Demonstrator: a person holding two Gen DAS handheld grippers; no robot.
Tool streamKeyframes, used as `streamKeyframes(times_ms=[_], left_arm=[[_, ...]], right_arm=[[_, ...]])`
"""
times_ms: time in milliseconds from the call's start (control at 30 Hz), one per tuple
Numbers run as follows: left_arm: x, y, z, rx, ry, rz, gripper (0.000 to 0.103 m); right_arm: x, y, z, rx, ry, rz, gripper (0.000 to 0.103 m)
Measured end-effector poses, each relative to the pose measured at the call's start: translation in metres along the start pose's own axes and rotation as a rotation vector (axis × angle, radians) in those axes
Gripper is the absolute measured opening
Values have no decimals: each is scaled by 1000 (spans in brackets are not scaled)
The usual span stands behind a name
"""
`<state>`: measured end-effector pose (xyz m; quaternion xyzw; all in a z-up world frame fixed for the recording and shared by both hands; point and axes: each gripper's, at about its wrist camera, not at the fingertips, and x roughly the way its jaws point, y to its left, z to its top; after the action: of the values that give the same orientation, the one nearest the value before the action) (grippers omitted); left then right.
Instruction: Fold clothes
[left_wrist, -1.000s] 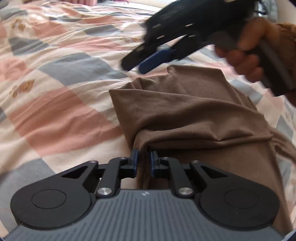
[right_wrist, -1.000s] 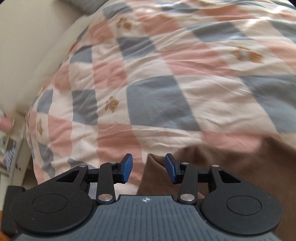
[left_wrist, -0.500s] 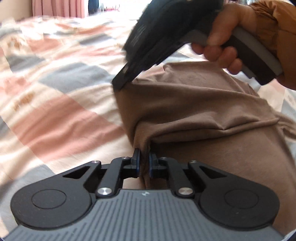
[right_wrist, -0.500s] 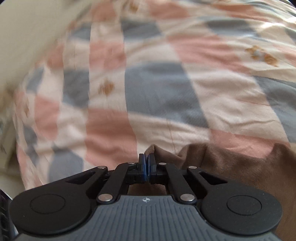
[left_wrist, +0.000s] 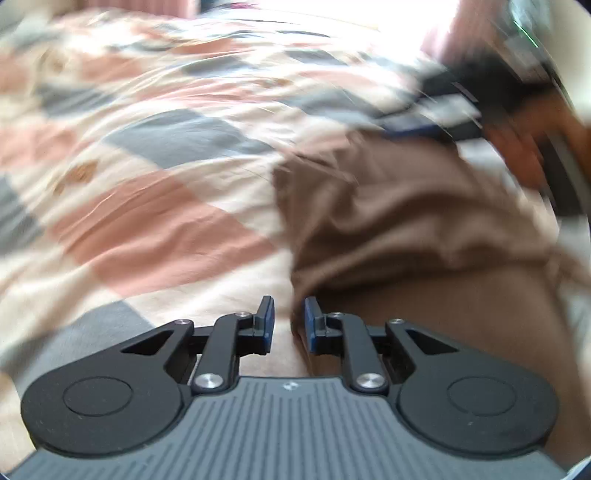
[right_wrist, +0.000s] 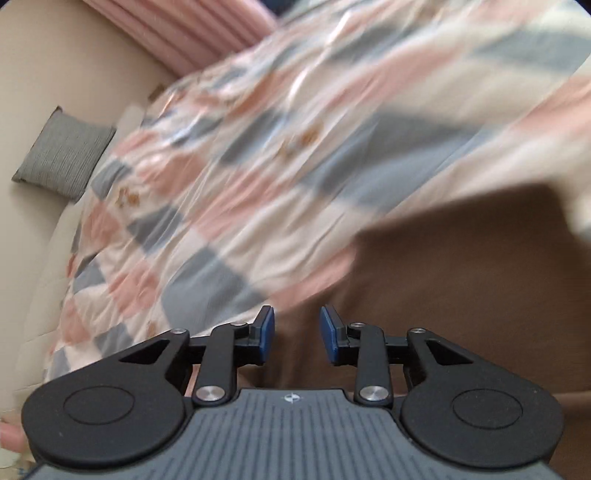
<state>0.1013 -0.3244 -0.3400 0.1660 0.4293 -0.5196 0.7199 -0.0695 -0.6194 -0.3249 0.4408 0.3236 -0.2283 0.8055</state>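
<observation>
A brown garment (left_wrist: 424, 236) lies folded over on a checked quilt, blurred by motion in both views. My left gripper (left_wrist: 289, 319) is open at the garment's near left edge, its fingers apart with the cloth edge just by the right pad. In the left wrist view the right gripper (left_wrist: 436, 122) shows as a dark blur at the garment's far edge, held by a hand (left_wrist: 524, 155). In the right wrist view my right gripper (right_wrist: 297, 334) is open over the brown garment (right_wrist: 461, 288), nothing pinched between its blue pads.
The pink, grey and cream checked quilt (left_wrist: 155, 177) covers the bed on all sides. A grey cushion (right_wrist: 62, 153) leans on the beige headboard (right_wrist: 33, 66). Pink curtains (right_wrist: 192, 29) hang behind the bed.
Both grippers have let go of the brown garment and opened. The right gripper swung up and away to the right; both views are now motion-blurred.
</observation>
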Motion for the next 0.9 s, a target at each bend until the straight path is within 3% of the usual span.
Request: streamKeyframes(times_ms=[167, 267, 333, 400, 500, 567, 600, 633, 767, 900], left_arm=[[14, 44, 56, -281, 8, -112, 14], [56, 67, 105, -405, 103, -193, 20], [85, 73, 133, -446, 171, -231, 29], [113, 68, 154, -422, 261, -218, 34], [149, 63, 161, -432, 418, -173, 35], [161, 61, 155, -444, 478, -155, 30], [162, 61, 153, -463, 484, -154, 10], [163, 62, 151, -482, 488, -152, 2], [140, 64, 157, -431, 369, -164, 2], [134, 74, 158, -438, 339, -177, 2]], right_arm=[[-73, -63, -24, 47, -43, -197, 32], [-105, -102, -46, 126, -50, -288, 32], [-118, -120, -59, 172, -60, -326, 36], [-127, -133, -69, 203, -75, -339, 43], [-131, -145, -74, 226, -90, -345, 47], [-133, -153, -74, 230, -97, -343, 47], [-134, -157, -73, 230, -100, -340, 47], [-134, -160, -72, 228, -101, -335, 47], [-132, -167, -67, 212, -84, -311, 45], [-135, -173, -64, 212, -87, -302, 45]])
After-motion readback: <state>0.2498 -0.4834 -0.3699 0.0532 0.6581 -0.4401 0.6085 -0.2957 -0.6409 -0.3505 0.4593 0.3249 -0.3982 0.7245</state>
